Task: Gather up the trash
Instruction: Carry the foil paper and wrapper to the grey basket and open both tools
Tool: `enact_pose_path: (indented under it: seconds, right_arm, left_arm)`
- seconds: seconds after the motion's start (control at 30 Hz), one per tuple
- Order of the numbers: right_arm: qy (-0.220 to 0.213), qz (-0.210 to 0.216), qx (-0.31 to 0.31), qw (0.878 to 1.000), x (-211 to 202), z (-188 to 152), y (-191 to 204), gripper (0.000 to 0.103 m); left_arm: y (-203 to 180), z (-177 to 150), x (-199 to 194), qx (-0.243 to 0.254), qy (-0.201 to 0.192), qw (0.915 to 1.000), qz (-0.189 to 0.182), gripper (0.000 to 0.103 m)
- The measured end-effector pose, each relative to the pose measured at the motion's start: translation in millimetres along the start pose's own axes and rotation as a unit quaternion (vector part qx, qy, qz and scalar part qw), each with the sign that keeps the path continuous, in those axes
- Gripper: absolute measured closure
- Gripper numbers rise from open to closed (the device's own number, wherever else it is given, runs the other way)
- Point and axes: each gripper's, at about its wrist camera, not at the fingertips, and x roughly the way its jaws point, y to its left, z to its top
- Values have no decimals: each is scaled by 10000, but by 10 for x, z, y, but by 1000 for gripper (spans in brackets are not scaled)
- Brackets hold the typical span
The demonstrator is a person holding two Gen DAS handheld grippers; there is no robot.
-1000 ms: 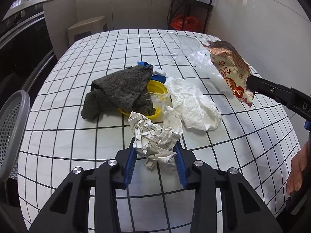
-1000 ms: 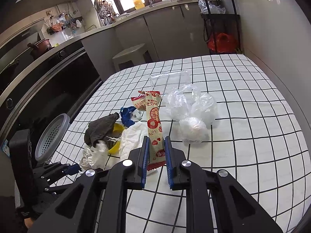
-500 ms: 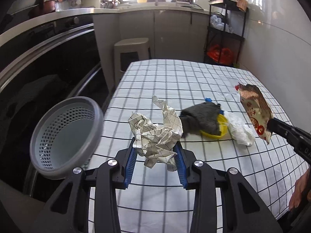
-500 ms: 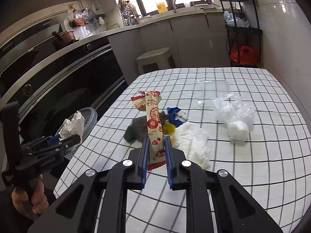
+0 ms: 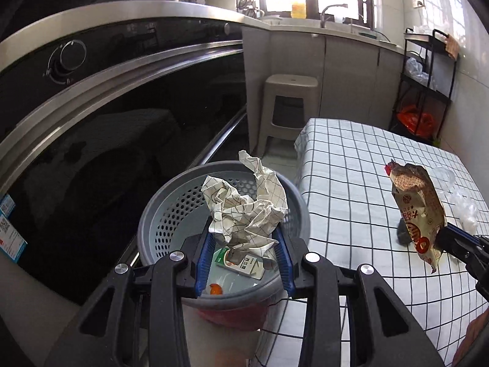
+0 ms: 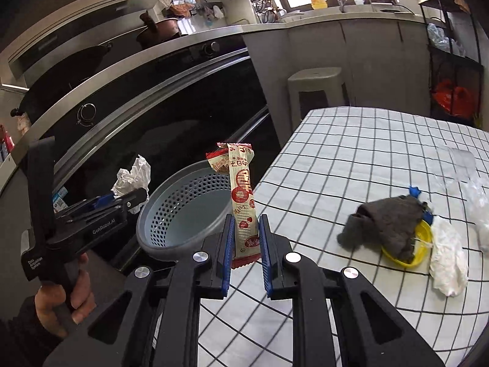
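My left gripper (image 5: 244,244) is shut on a crumpled checked paper ball (image 5: 244,208), held right over the grey perforated bin (image 5: 171,211) beside the table. Inside the bin lie a small green-and-white carton (image 5: 241,263) and an orange scrap (image 5: 215,289). My right gripper (image 6: 247,238) is shut on a red-and-white snack wrapper (image 6: 241,195) that stands upright, at the table's left edge next to the grey bin (image 6: 183,211). The wrapper (image 5: 418,214) also shows at the right of the left wrist view. In the right wrist view the left gripper (image 6: 122,198) carries the paper (image 6: 133,176).
On the checked tablecloth (image 6: 351,159) lie a dark grey cloth (image 6: 388,223), a yellow lid (image 6: 423,238), a white tissue (image 6: 447,260), blue scraps (image 6: 414,190) and clear plastic (image 6: 470,177). A black oven front (image 5: 107,140), a beige stool (image 5: 290,107) and a black rack (image 5: 428,85) stand around.
Both grippers swung left from over the table toward the grey bin. The paper ball now hangs above the bin, and the wrapper has reached the table's edge beside it.
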Motion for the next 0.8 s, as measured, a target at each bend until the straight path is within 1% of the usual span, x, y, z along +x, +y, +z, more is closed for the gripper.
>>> enact_pose_path:
  seconds: [0.1, 0.2, 0.3, 0.4, 0.57, 0.8]
  right_arm:
    - [118, 57, -157, 9998, 224, 87, 179, 87]
    - [265, 112, -239, 9993, 447, 125, 319, 87]
    - [412, 165, -276, 9986, 655, 155, 426, 87]
    - [521, 202, -336, 9979, 820, 184, 519, 87]
    - [677, 261, -376, 9967, 1040, 235, 591, 87]
    - [815, 316, -487, 9950, 1264, 312, 729, 87]
  left_arm:
    - [183, -12, 98, -149, 154, 9998, 3, 67]
    - [269, -7, 180, -173, 213, 9996, -10, 67]
    - [385, -5, 261, -357, 372, 9986, -154, 67]
    - [446, -6, 319, -377, 400, 9985, 19, 67]
    - [563, -5, 441, -520, 584, 9969, 73, 67]
    - [623, 2, 529, -499, 646, 9966, 135, 66]
